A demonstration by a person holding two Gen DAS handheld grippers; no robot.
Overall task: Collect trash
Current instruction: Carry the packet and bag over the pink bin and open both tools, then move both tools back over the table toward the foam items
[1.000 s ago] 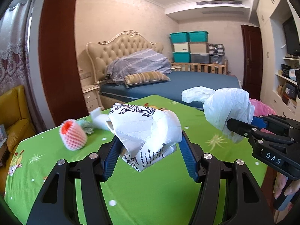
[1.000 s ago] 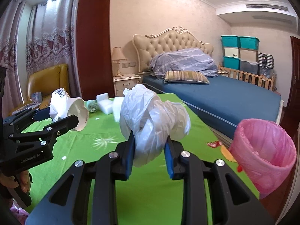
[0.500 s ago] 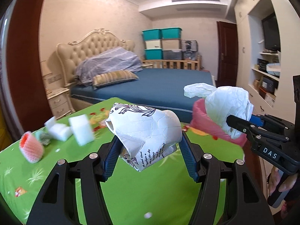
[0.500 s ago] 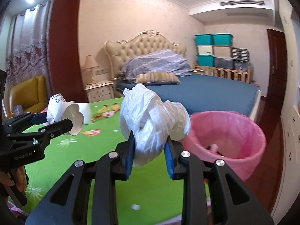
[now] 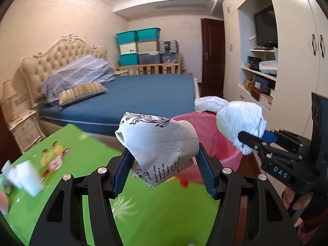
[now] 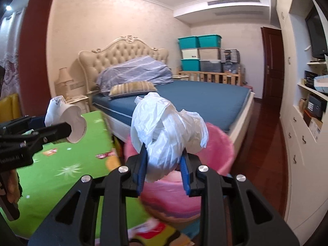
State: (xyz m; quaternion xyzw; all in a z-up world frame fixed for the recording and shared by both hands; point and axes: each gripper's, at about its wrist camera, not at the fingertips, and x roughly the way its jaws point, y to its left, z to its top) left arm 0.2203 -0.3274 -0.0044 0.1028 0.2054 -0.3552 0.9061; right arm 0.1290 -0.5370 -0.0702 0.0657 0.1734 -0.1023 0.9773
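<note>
The left tool [image 5: 163, 170] pinches a crushed paper cup [image 5: 157, 143] above the green table [image 5: 164, 215]. The right tool [image 6: 164, 168] pinches a white plastic bag [image 6: 166, 131] over the pink trash bin [image 6: 217, 149]. Behind is a bed [image 6: 201, 102].

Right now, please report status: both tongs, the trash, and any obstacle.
Left tongs shut on crushed paper cup. Right tongs shut on white plastic bag, above pink-lined bin. Nothing seen between trash and bin.
</note>
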